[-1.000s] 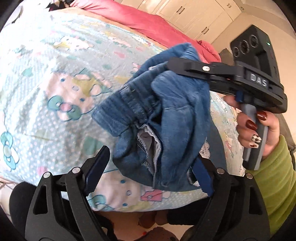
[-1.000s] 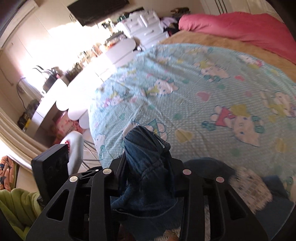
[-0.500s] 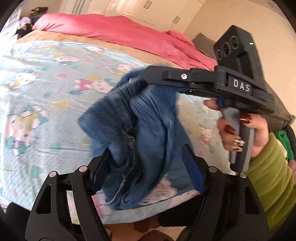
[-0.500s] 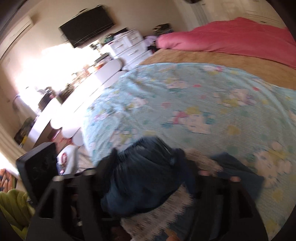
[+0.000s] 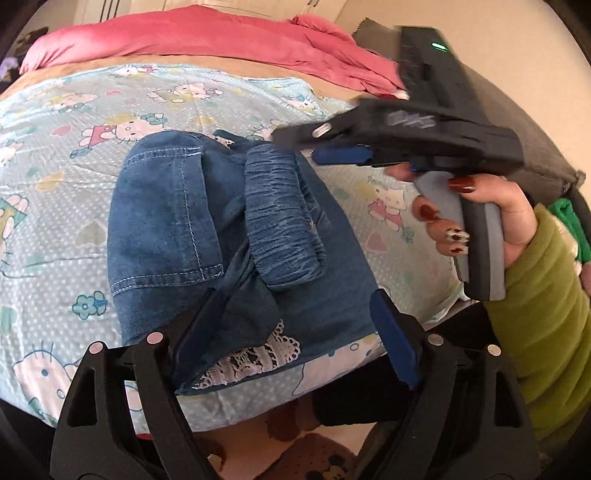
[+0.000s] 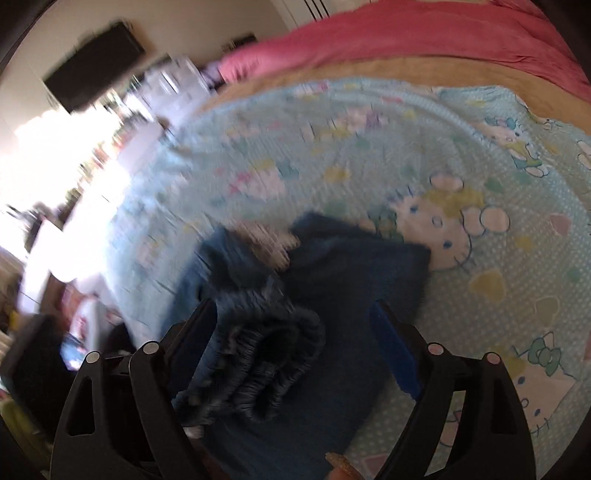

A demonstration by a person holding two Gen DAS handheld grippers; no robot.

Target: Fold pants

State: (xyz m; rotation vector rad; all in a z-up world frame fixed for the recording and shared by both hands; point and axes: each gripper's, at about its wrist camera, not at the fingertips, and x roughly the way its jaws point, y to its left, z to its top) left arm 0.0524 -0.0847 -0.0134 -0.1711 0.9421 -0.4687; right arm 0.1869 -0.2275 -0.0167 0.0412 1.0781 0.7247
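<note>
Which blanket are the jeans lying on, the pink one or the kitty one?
The kitty blanket, light blue with cartoon cats. The jeans lie on it near the bed's edge; the pink blanket is bunched at the far end.

One pair of denim pants (image 5: 229, 236) is lying on one cartoon-print sheet (image 5: 55, 184); one pink duvet (image 5: 207, 37) is sitting behind; two grippers, left gripper (image 5: 291, 332) and right gripper (image 5: 325, 147), are showing.

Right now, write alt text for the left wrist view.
Folded denim pants lie on a cartoon-print bedsheet, between the left gripper's opening fingers. Right of them, a hand in a green sleeve holds the right gripper.
</note>
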